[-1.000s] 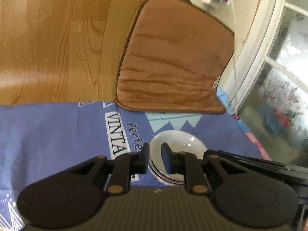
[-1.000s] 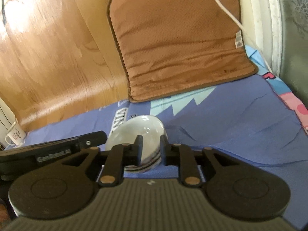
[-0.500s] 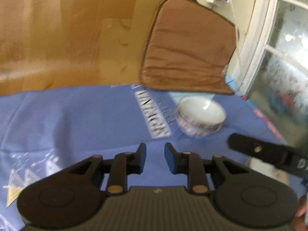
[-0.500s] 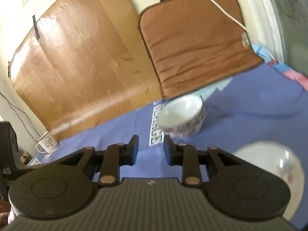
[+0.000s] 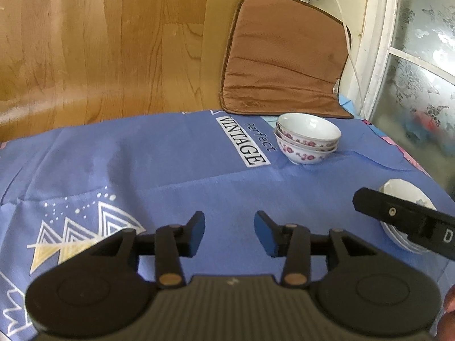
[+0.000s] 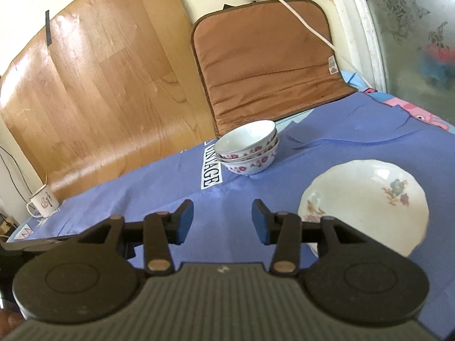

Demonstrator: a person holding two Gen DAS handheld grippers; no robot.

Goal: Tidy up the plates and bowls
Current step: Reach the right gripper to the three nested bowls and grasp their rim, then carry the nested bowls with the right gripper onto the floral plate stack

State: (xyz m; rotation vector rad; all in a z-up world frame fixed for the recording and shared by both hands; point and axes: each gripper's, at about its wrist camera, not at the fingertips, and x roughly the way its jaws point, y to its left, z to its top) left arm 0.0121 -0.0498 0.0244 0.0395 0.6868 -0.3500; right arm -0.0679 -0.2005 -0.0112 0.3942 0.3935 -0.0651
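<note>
A stack of white bowls with red flowers [image 5: 308, 139] [image 6: 248, 149] stands on the blue cloth [image 5: 142, 170] [image 6: 355, 142] near the brown cushion. A white scalloped plate with a flower print [image 6: 366, 203] [image 5: 403, 191] lies nearer, at the right. My left gripper [image 5: 229, 226] hovers over bare cloth, well short of the bowls, its jaws opening with nothing between them. My right gripper [image 6: 222, 217] is also back from the bowls, left of the plate, jaws opening and empty. Its black finger crosses the plate in the left wrist view.
A brown cushion [image 5: 284, 65] [image 6: 270, 62] leans on the wall behind the bowls, a white cable across it. A wooden board [image 5: 99, 42] [image 6: 99, 85] stands at the back left. An enamel mug [image 6: 42, 201] sits at the cloth's far left edge. A window frame [image 5: 378, 42] runs along the right.
Both grippers let go of the bowl stack and pulled back from it. Their jaws have widened. The flowered plate has come into view at the right.
</note>
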